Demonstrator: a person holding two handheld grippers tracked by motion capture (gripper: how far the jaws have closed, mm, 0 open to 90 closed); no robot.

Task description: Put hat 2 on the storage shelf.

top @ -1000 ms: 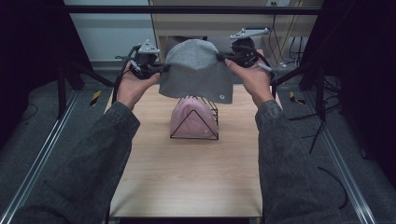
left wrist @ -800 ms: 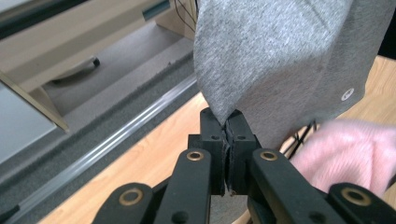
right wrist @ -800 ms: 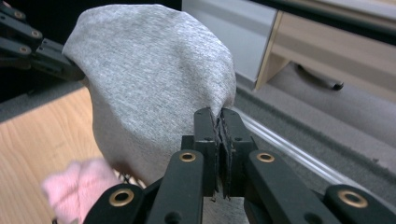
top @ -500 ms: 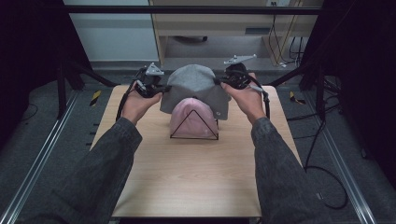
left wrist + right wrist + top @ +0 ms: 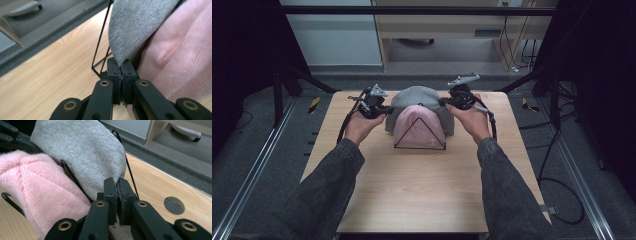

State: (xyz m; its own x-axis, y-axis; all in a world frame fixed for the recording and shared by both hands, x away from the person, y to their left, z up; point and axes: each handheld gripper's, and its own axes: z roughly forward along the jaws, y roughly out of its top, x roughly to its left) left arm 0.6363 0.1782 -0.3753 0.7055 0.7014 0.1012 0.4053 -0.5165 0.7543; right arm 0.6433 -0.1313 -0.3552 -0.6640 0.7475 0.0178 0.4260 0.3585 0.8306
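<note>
A grey beanie (image 5: 414, 96) is stretched between my two grippers, just behind a pink beanie (image 5: 418, 127) that sits on a black wire stand (image 5: 419, 146) at the table's far middle. My left gripper (image 5: 387, 109) is shut on the grey beanie's left edge (image 5: 130, 32); its jaws pinch the fabric tight next to the pink knit (image 5: 180, 55). On the other side my right gripper (image 5: 443, 102) is shut on the right edge of the grey beanie (image 5: 85, 152), beside the pink beanie (image 5: 40, 192). A wire of the stand (image 5: 72, 178) runs between the two hats.
The wooden table (image 5: 422, 190) has bare room in front of the stand. A round hole (image 5: 174, 205) is in the tabletop near the right gripper. Dark frame posts stand at both sides, and cables lie on the floor at the right.
Both grippers have come down and toward me with the grey beanie, from above the stand to low behind the pink beanie. The hands have drawn closer together.
</note>
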